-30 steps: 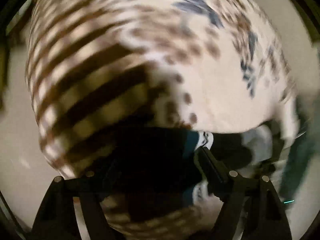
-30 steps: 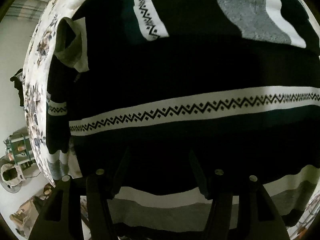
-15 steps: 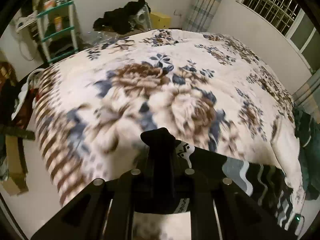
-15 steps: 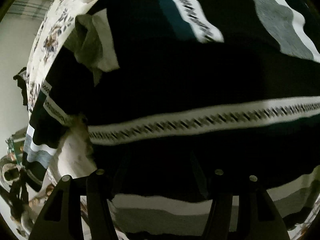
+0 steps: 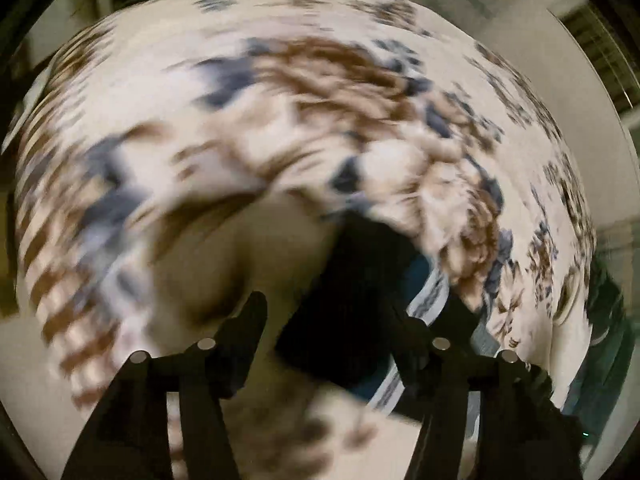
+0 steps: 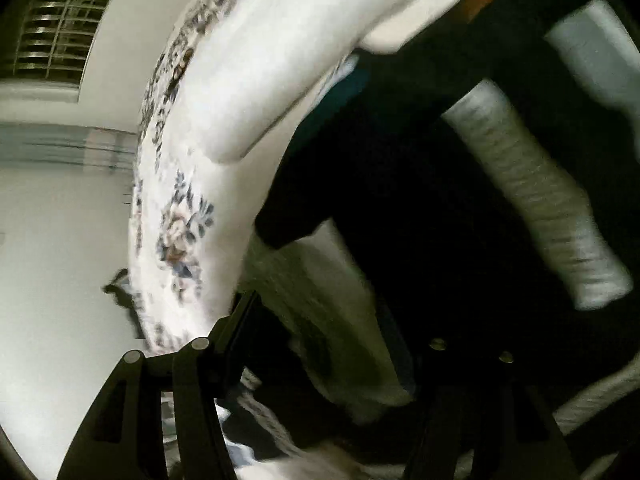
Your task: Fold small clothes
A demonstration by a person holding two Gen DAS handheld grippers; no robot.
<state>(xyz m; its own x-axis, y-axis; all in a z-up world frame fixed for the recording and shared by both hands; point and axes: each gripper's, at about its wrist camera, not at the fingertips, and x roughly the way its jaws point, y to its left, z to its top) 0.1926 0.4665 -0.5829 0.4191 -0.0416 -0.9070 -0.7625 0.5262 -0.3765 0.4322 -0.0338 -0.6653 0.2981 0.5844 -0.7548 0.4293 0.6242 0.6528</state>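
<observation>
Bedroom setting, both views motion-blurred, so detail is limited. Largest item: one bed under a floral blanket in cream, brown and blue, serving as the work surface; it fills most of the left wrist view and shows as a curved pale band in the right wrist view. Pale wall and one barred window behind; a 2nd window can't be confirmed. Next: one dark sweater, black w/ white patterned bands and a teal patch, lying on the blanket near the bed edge. It appears bunched, not flat, w/ one corner hanging free of the rest, prob. because a fold is mid-way. Count: 1 garment confirmed; no others seen. Left gripper: fingers spread wide, a black portion of the sweater sitting between them but not pinched, judged a release or a re-approach for the next grab. Right gripper: left finger clear and well out; the other is lost against dark cloth, but the bolts at its base sit far off, so fingers read as spread, holding nothing. Count: 2 grippers, neither gripping. Fold judged incomplete.
</observation>
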